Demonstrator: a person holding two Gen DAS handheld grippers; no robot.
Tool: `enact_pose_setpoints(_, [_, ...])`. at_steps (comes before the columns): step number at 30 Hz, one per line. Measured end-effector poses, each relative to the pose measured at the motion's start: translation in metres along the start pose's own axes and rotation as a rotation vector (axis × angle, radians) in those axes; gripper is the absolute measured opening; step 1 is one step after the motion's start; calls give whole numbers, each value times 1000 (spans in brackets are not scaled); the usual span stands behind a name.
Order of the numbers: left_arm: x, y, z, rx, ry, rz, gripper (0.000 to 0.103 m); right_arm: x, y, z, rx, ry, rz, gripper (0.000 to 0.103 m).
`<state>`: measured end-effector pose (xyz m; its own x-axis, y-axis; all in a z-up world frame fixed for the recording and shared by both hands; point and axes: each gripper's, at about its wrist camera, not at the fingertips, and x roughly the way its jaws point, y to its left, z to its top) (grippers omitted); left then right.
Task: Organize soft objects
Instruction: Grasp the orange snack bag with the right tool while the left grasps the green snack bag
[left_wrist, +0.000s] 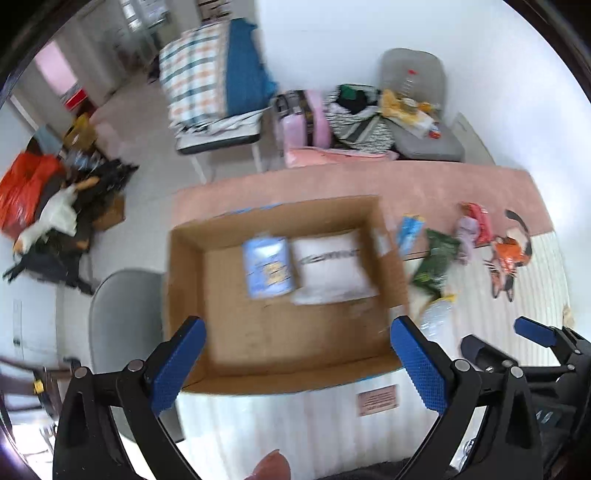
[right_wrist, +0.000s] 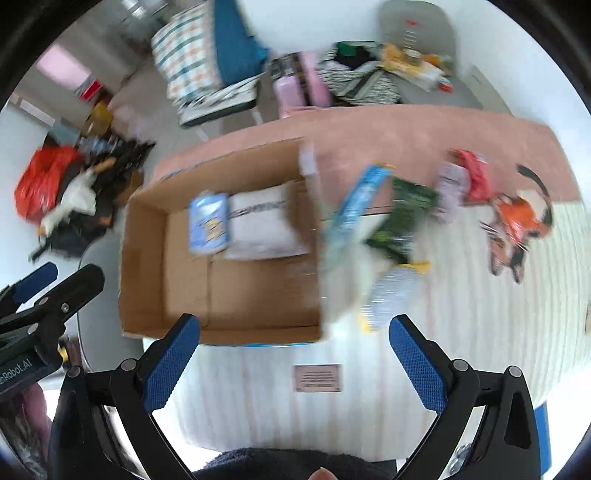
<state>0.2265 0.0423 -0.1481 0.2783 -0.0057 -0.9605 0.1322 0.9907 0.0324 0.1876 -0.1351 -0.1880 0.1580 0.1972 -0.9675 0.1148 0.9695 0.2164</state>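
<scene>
**Blue-padded jaws wide over a cardboard box of soft packs**

Blue pads frame both views, and both pairs stand wide apart with nothing between them. The left gripper (left_wrist: 297, 363) hangs over the near edge of the cardboard box (left_wrist: 229, 332), its fingers at the lower left and lower right of the frame. The right gripper (right_wrist: 293, 360) sits above a white ribbed cover (right_wrist: 461, 332), with the box's near wall just beyond its left finger. Each gripper shows at the edge of the other's view, the right one at the lower right of the left wrist frame, the left one at the far left of the right wrist frame.

Inside the box, toward its far wall, a light blue pack (left_wrist: 267, 271) lies touching a white pillow pack (left_wrist: 330, 271). To the right of the box, on the cover, a loose row of soft items runs toward the right side of the frame: a blue packet (right_wrist: 360, 206), a dark green bag (right_wrist: 404, 221), a clear crinkled bag (right_wrist: 391, 295), a lilac pouch (right_wrist: 452, 188), a red pack (right_wrist: 474, 173) and an orange plush toy (right_wrist: 517, 225). Blur softens their outlines. A pink strip of bedding (right_wrist: 388, 129) lies across the far side, behind box and items.
</scene>
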Motion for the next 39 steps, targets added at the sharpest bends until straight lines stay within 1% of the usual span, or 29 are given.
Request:
enact_pose_setpoints(2, [11,-37,17,33,17,-36,102,-10,-46,8,70,-13,-22,103])
enact_pose_setpoints(4, [27,-64,29,56,39,-39,102,-14,-94,18,145,-22,-47,103])
enact_pose_setpoints(5, [42,-85,38,79,62,-47,102,-14,-116,24,182,-24,-57,103])
enact_pose_setpoints(7, [65,-111,50,104,105,-45,102,-9,-174,38,282,-25,-74,103])
enact_pose_setpoints(8, [85,-129,59,122,139,-50,102,-5,-201,45,330,-16,-80,103])
enact_pose_setpoints(9, [96,-138,63,130,158,-49,102,3,-235,52,388,-1,-78,103])
enact_pose_setpoints(11, [133,-163,77,150,215,-37,102,17,-283,66,460,15,-71,103])
enact_pose_setpoints(13, [163,-181,86,168,256,-23,102,34,-318,82,483,37,-78,103])
enact_pose_setpoints(15, [201,-201,90,191,321,-23,102,54,-351,97,508,73,-87,103])
enact_pose_setpoints(17, [228,-214,91,198,377,-33,102,76,-378,111,535,114,-67,103])
enact_pose_setpoints(18, [235,-216,95,199,391,-29,102,90,-393,118,551,140,-65,103])
enact_pose_setpoints(21, [268,-231,89,222,451,-17,102,121,-418,128,584,196,-61,103])
enact_pose_setpoints(25, [295,-242,79,239,504,-10,102,157,-437,134,626,255,-27,103])
enact_pose_setpoints(27, [305,-246,73,237,528,-11,101,171,-443,136,649,278,-22,100])
enact_pose_setpoints(29, [312,-249,70,241,544,-15,93,182,-447,137,671,291,-16,95])
enact_pose_setpoints(30, [315,-250,67,242,555,-13,82,188,-450,136,688,299,-14,89])
enact_pose_setpoints(31, [318,-251,65,243,564,-8,63,192,-451,136,696,306,-4,84])
enact_pose_setpoints(32, [321,-251,63,248,578,-5,53,195,-452,135,711,308,10,82])
enact_pose_setpoints(33, [323,-251,62,247,592,-11,47,198,-453,133,731,305,29,74])
enact_pose_setpoints(34, [322,-249,62,232,585,-13,42,199,-453,133,736,304,21,64])
enact_pose_setpoints(35, [318,-246,61,213,572,-13,40,197,-451,132,723,298,-5,56])
enact_pose_setpoints(36, [316,-245,60,208,564,-10,36,196,-449,132,705,289,-15,54])
enact_pose_setpoints(39, [300,-238,57,179,523,-2,35,191,-439,129,640,276,-59,49])
